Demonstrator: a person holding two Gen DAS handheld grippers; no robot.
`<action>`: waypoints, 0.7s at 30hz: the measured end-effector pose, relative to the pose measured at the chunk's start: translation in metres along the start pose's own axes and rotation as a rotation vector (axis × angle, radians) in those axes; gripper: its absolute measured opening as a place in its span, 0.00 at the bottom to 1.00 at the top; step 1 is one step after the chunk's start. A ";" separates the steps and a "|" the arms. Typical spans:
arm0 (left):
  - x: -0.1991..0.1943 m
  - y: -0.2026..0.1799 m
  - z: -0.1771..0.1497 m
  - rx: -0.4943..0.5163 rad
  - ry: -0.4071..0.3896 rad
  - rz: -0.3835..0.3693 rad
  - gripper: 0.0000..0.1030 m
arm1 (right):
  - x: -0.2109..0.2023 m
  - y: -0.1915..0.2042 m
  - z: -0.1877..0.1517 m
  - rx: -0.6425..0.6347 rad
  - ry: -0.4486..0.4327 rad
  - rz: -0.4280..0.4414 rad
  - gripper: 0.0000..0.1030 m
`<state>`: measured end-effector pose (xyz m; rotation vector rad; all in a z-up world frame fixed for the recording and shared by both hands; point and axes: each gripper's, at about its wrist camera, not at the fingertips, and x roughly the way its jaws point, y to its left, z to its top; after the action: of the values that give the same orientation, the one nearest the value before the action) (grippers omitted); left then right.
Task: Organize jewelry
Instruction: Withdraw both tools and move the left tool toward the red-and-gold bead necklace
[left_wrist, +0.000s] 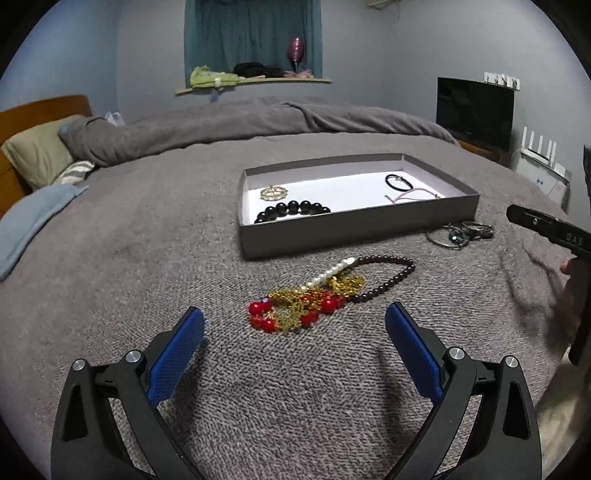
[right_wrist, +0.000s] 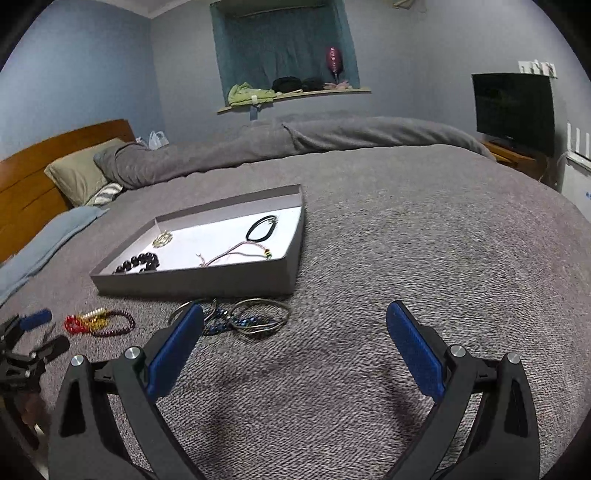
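- On the grey bedspread (left_wrist: 110, 258), just beside the near wall of the shallow grey box (left_wrist: 354, 229), lies a tangled heap of jewelry (left_wrist: 314, 299): red beads, gold chain, a short string of pearls and a loop of dark brown beads, all touching.
- Inside the box sit a black bead bracelet (left_wrist: 291, 210) at its near wall, a gold pendant (left_wrist: 273, 192) behind that, a black cord loop (left_wrist: 399, 182) toward the far right corner, and a pink cord (left_wrist: 413, 195) near the right wall.
- Off the box's near right corner, a second cluster of thin metal bangles and blue-beaded pieces (right_wrist: 240, 317) rests on the bedspread, well apart from the red-and-gold heap.
- Left gripper (left_wrist: 295, 328) hovers low with its blue pads wide apart, the heap just ahead of the gap and clasping nothing.
- Right gripper (right_wrist: 295, 328) is likewise spread wide and empty, the bangle cluster just beyond its left finger.
- Judged from this layout, sorting is partway: several pieces boxed, two piles outside.
- The next move likely calls for lowering the left pads around one strand of the heap; the tangle could drag its neighbours along.
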<state>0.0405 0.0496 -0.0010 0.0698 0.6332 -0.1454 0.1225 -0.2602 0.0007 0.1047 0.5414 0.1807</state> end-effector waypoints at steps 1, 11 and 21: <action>0.001 0.002 0.001 -0.011 0.004 -0.003 0.95 | 0.001 0.002 0.000 -0.011 0.002 0.000 0.95; 0.004 0.015 0.009 -0.043 0.014 -0.014 0.64 | 0.005 0.004 0.000 -0.008 0.021 0.018 0.95; 0.012 0.005 0.007 0.017 0.054 0.005 0.27 | 0.004 0.008 -0.001 -0.030 0.017 0.023 0.95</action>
<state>0.0550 0.0527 -0.0026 0.0913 0.6855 -0.1448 0.1239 -0.2512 -0.0007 0.0799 0.5542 0.2120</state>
